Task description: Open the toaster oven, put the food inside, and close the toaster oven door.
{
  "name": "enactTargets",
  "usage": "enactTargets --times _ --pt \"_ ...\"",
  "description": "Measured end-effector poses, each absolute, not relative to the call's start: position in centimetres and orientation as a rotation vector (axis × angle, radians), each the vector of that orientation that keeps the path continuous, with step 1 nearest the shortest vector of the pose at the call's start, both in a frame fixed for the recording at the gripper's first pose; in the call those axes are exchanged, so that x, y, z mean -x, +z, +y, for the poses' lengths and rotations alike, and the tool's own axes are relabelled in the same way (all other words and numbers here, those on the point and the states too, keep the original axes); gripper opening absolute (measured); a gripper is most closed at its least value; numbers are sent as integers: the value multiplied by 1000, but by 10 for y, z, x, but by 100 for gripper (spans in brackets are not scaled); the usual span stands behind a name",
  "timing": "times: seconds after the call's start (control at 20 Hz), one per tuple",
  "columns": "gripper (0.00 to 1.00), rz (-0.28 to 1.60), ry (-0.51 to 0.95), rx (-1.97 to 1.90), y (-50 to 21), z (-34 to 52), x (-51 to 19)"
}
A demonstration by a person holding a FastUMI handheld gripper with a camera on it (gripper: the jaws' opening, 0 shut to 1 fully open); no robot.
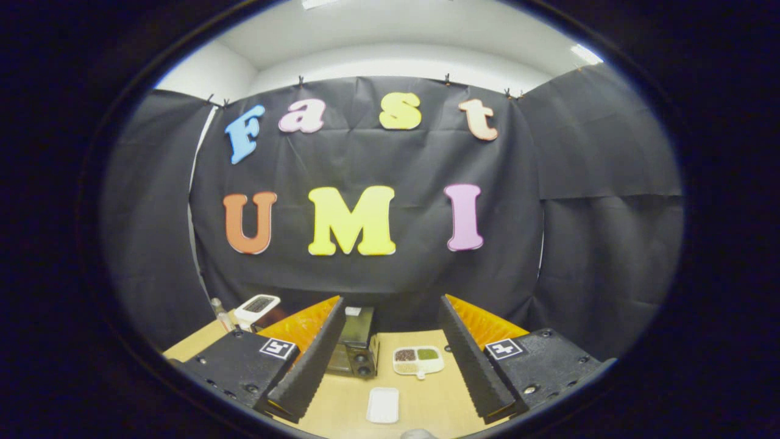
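My gripper (390, 366) fingers spread wide, holding nothing; toaster oven (354, 347) sits ahead by the left finger, door closed, compartment food tray (418, 361) just right of it on the table (426, 402).

Ahead of the tool (390, 366), whose fingers stand wide apart, the toaster oven (355, 350) sits on the desk (426, 402) beyond its left finger. The divided food tray (418, 360) lies right of the oven, an empty tray (383, 405) nearer, between the fingers.
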State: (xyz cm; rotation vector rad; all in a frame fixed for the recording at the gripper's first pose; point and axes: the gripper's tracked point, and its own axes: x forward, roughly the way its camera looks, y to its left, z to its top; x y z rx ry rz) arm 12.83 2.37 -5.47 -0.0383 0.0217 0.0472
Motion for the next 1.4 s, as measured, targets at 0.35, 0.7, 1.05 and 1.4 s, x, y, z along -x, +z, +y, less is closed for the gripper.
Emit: enactTargets --times 0.35,0.7,1.05,1.4 --pt "98 -19 107 60 -33 -33 -110" --pt "99 -6 117 38 -35 -43 -105" --pt "99 13 92 27 -36 -35 -106" --pt "99 4 95 46 -29 -24 -100"
